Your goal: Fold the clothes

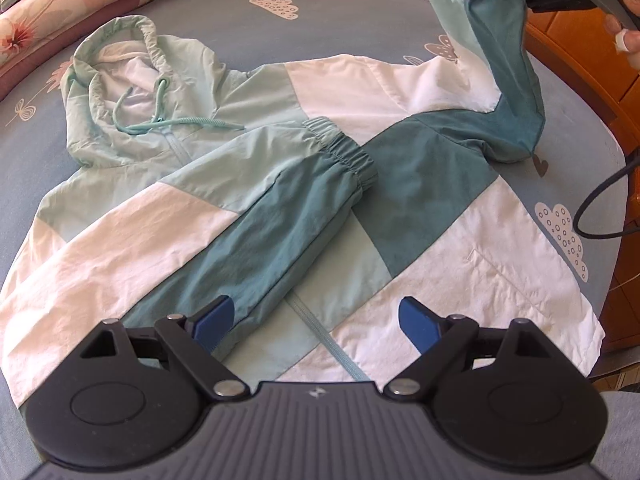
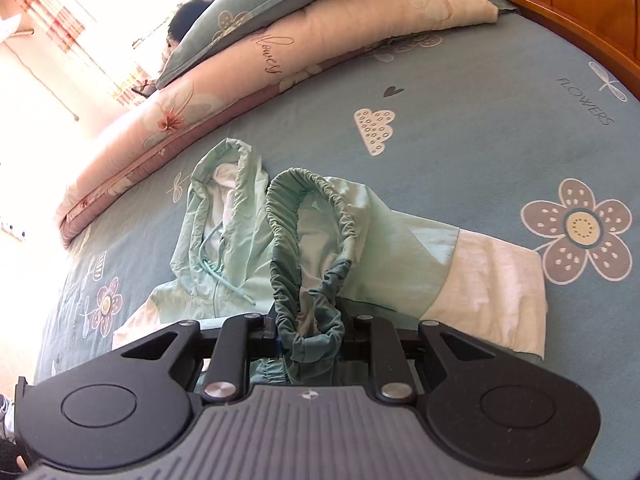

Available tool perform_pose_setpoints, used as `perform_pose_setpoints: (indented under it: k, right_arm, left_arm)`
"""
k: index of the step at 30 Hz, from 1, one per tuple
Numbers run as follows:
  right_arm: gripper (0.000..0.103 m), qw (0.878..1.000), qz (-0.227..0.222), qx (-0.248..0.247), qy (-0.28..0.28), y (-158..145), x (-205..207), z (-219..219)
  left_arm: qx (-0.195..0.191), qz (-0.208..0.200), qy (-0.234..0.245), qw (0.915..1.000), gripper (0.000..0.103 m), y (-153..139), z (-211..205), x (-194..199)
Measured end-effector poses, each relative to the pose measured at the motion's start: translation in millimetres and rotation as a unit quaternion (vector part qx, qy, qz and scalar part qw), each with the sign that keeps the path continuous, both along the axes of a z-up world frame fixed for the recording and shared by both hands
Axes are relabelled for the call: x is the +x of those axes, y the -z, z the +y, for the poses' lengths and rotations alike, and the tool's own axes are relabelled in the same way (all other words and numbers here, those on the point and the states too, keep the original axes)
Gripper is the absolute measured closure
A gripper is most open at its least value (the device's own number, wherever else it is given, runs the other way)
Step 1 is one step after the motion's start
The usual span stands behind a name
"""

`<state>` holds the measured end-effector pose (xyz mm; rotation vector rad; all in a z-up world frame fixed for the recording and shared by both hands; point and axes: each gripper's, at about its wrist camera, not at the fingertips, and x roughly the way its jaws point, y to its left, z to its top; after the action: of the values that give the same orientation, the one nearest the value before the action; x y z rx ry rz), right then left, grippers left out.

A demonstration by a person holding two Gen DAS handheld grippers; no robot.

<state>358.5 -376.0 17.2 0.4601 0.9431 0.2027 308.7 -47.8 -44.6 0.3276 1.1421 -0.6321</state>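
Note:
A hooded jacket [image 1: 400,92] in mint, white and teal lies front-up on the blue bed sheet [image 1: 340,24], hood [image 1: 116,80] at the upper left. One sleeve [image 1: 272,216] is folded across the chest, its elastic cuff near the middle. My left gripper [image 1: 316,320] hovers open above the zip at the hem, nothing between its blue pads [image 1: 218,320]. The other sleeve [image 1: 508,80] is lifted off the bed at the upper right. My right gripper [image 2: 310,340] is shut on that sleeve's gathered cuff [image 2: 304,248], which bulges up in front of the camera.
A pink floral quilt [image 2: 248,80] and a grey-green pillow [image 2: 260,4] lie along the bed's far side. A wooden bed frame [image 2: 580,12] curves round the right edge. A black cable [image 1: 600,208] loops at the right. A person's fingers [image 1: 628,40] hold the right gripper's handle.

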Motion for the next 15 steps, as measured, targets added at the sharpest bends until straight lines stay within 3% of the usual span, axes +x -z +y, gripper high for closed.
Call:
perform_pose_setpoints:
  k: [8, 15]
  right_arm:
    - [0.079, 0.998, -0.003, -0.044, -0.039, 8.4, 18.5, 78.6]
    - [0.079, 0.986, -0.027, -0.119, -0.112, 14.0, 31.7, 159.2]
  left_arm:
    - [-0.015, 0.005, -0.046, 0.9988, 0.014, 4.3, 47.2, -10.7]
    - [-0.015, 0.012, -0.069, 0.9974, 0.014, 8.0, 78.5, -18.7]
